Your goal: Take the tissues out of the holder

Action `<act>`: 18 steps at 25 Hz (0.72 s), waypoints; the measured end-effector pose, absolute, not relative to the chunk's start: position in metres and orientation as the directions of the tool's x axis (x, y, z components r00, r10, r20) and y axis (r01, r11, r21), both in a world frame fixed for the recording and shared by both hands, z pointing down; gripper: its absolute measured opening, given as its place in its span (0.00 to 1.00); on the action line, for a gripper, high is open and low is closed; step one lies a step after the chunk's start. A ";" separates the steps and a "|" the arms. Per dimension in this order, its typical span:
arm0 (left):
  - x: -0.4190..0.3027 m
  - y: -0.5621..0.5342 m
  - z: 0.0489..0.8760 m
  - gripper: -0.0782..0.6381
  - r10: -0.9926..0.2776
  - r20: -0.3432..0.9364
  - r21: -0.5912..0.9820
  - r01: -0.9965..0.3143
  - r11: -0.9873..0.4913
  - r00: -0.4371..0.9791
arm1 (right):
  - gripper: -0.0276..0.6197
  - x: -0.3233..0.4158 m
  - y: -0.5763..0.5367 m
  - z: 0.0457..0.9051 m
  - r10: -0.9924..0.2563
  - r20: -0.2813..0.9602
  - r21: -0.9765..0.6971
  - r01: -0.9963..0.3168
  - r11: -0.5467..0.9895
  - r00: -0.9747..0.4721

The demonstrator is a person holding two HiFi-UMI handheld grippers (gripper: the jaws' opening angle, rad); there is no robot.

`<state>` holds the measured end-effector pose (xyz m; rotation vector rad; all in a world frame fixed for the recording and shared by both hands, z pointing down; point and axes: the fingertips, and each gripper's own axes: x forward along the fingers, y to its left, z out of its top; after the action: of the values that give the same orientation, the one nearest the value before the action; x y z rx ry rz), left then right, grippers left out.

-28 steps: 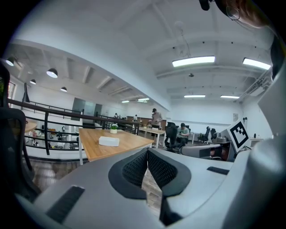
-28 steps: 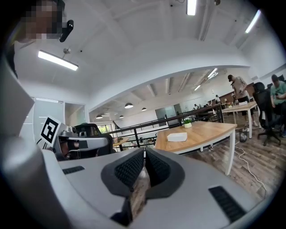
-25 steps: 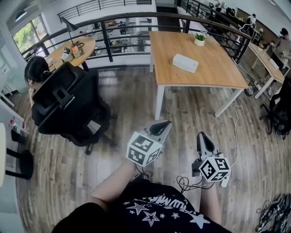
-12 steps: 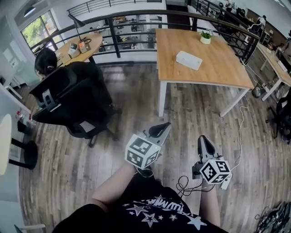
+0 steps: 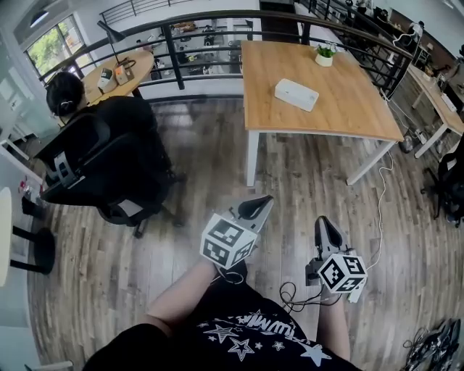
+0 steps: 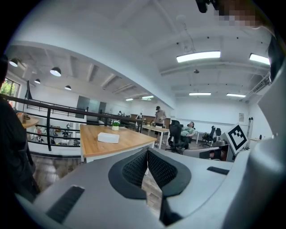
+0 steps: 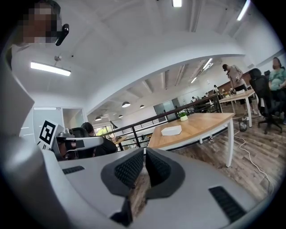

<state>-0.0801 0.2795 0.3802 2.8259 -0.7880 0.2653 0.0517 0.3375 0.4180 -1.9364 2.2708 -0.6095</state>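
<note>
- Head view looks steeply down on both tools, held low in front of the wearer's body over a plank floor (image 5: 290,181)
- Left gripper (image 5: 268,198) points up the frame towards the wooden table (image 5: 341,116); in the left gripper view its two ribbed pads meet at the tips (image 6: 147,150), closed on nothing
- Right gripper (image 5: 323,219) sits just to its right, aimed the same way; the right gripper view shows its pads pressed together too (image 7: 144,151), with nothing held
- Tissue holder (image 5: 296,95), a flat white box, lies on the table top, well apart from both claws; it also shows in the left gripper view (image 6: 108,137) and the right gripper view (image 7: 171,130)
- Whether a tissue sticks out of the holder is too small to tell
- Potted plant (image 5: 324,54) stands near the table's far edge, beyond the holder
- Black railing (image 5: 210,20) runs behind the table
- At the left a person (image 5: 64,94) sits in a black office chair (image 5: 90,170)
- White cable (image 5: 380,210) trails over the floor by the table's right leg
</note>
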 end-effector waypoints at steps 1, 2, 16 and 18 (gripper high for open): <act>-0.076 0.270 0.380 0.13 -0.488 0.218 0.141 -0.522 -0.841 0.845 | 0.08 0.055 0.329 0.418 -0.965 0.183 -0.355 -0.928 0.112 -0.186; -0.072 0.260 0.380 0.13 -0.484 0.213 0.143 -0.517 -0.844 0.849 | 0.08 0.059 0.320 0.418 -0.966 0.184 -0.350 -0.930 0.109 -0.182; -0.022 0.096 0.376 0.13 -0.429 0.213 0.177 -0.466 -0.867 0.878 | 0.08 0.112 0.169 0.411 -0.972 0.213 -0.342 -0.939 0.024 -0.102; -0.019 0.076 0.377 0.13 -0.420 0.217 0.186 -0.459 -0.869 0.881 | 0.08 0.115 0.151 0.411 -0.971 0.220 -0.341 -0.940 0.012 -0.092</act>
<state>-0.0187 0.0757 0.3770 2.8189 -0.6682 0.2495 0.1150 0.1512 0.4105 -2.0636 2.1784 -0.6247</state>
